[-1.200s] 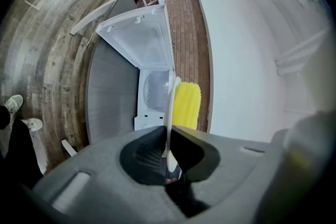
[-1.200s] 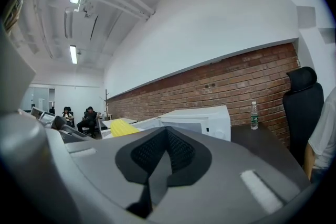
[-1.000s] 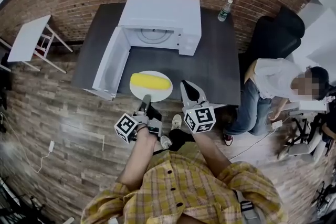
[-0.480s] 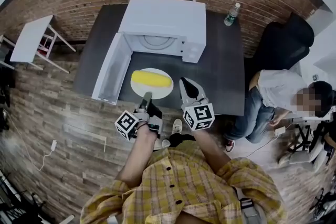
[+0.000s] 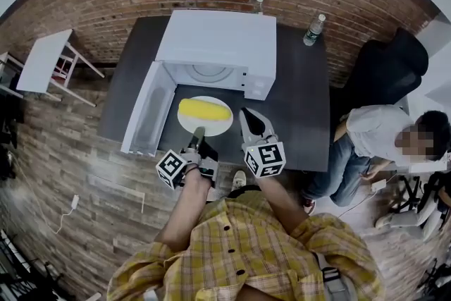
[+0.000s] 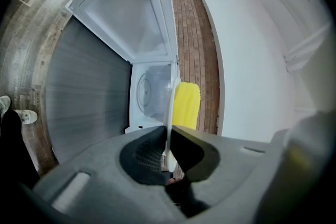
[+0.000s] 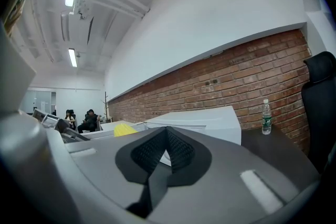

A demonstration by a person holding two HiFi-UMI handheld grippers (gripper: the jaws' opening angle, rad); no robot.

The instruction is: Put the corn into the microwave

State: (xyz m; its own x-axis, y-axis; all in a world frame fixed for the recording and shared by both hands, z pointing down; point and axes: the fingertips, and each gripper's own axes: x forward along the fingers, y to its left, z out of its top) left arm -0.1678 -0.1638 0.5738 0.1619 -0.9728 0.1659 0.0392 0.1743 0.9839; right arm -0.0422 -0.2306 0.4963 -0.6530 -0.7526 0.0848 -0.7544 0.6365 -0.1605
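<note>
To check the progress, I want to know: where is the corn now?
In the head view, the corn lies on a white plate just before the open microwave, and the left tongs grip the plate's near edge.

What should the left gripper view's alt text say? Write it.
The left gripper, jaws shut on the rim of a white plate carrying yellow corn, faces a white microwave whose door stands open.

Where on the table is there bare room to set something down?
The table is bare right of the microwave, on this side of the water bottle. It is crowded before the opening: the plate with corn in the left gripper jaws, and the right gripper beside it.
</note>
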